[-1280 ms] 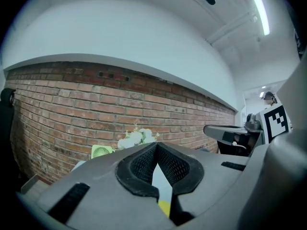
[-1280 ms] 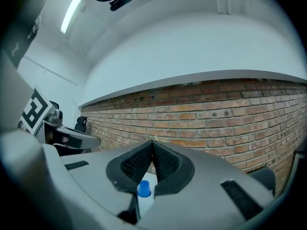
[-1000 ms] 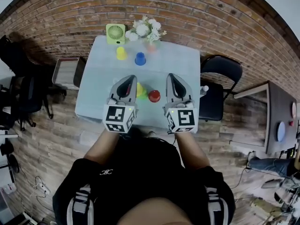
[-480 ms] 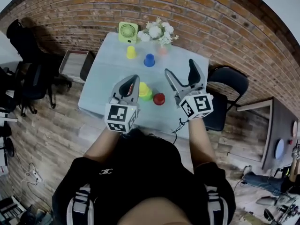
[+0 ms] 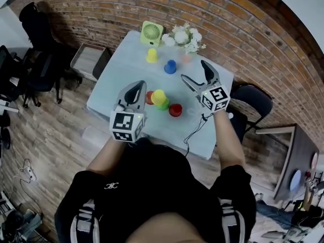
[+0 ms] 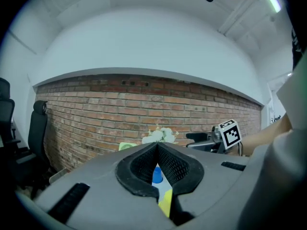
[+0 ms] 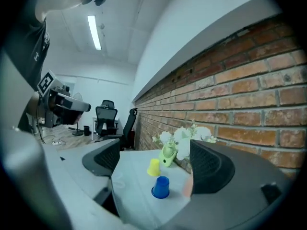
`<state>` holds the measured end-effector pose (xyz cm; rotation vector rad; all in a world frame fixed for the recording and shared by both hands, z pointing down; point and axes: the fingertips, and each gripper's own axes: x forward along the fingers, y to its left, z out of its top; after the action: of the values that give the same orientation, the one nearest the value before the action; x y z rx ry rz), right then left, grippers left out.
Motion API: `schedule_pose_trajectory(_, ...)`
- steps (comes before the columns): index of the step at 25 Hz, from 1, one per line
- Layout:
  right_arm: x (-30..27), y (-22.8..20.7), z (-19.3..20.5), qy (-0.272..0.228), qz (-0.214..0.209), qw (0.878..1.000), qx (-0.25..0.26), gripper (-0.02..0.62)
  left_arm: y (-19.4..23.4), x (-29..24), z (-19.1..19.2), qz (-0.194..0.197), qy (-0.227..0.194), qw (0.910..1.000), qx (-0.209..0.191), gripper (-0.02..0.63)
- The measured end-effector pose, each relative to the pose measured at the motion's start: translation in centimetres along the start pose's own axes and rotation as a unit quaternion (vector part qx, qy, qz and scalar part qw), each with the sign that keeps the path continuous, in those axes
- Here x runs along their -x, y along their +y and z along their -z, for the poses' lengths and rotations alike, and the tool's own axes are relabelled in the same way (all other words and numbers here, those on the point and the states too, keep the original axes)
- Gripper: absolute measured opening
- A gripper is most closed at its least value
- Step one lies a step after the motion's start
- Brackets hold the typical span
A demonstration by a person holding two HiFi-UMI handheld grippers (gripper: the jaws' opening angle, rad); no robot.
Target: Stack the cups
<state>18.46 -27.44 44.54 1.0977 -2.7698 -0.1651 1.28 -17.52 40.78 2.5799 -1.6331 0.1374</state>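
Near the table's middle a yellow cup point(image 5: 158, 96) sits stacked on a green cup point(image 5: 164, 105), with one red cup point(image 5: 149, 97) on its left and another red cup point(image 5: 175, 110) on its right. Farther back stand a yellow cup point(image 5: 152, 55) point(image 7: 153, 167), a blue cup point(image 5: 170, 67) point(image 7: 160, 187) and a pinkish cup point(image 5: 186, 58). My left gripper point(image 5: 135, 88) point(image 6: 157, 146) is shut and empty, just left of the stack. My right gripper point(image 5: 197, 75) point(image 7: 155, 154) hovers right of the blue cup, its jaws opening wide with nothing between them.
A green desk fan point(image 5: 152, 33) point(image 7: 168, 155) and white flowers point(image 5: 183, 37) point(image 7: 184, 136) stand at the pale blue table's point(image 5: 117, 72) far edge against the brick wall. A black chair point(image 5: 252, 101) is on the right, and a grey tray point(image 5: 91, 61) and office chairs are on the left.
My right gripper has gone from shut to wide open and moved forward and right, toward the far cups. The left gripper has stayed shut beside the stack.
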Motion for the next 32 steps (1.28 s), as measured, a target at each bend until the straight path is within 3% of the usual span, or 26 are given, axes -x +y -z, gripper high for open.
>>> schedule_pose_trajectory(7, -4.3, -1.0, 6.9, 0.047, -0.054, 0.996, -0.051, 0.430, 2.4, -0.2, 1.6, -0.036, 0.019, 0.9992, 0.002, -0.003)
schedule_pose_trajectory(12, -8.0, -1.3, 12.0, 0.100, -0.077, 0.990, -0.060, 0.430, 4.4, -1.3, 2.5, -0.055, 0.035, 0.9978, 0.006, -0.003)
schedule_pose_trajectory(27, -15.9, -2.8, 22.6, 0.196, -0.074, 0.976, -0.057, 0.419, 10.0, -5.2, 6.3, -0.083, 0.087, 0.9926, 0.014, -0.003)
schedule_pose_trajectory(29, -16.2, -3.0, 23.7, 0.210, -0.069, 0.974, -0.049, 0.382, 10.5, -5.4, 6.6, -0.086, 0.092, 0.9919, 0.016, -0.003)
schedule_pose_trajectory(32, -16.5, -3.4, 24.5, 0.220, -0.061, 0.973, -0.039, 0.244, 11.1, -5.4, 7.1, -0.092, 0.101, 0.9905, 0.019, -0.003)
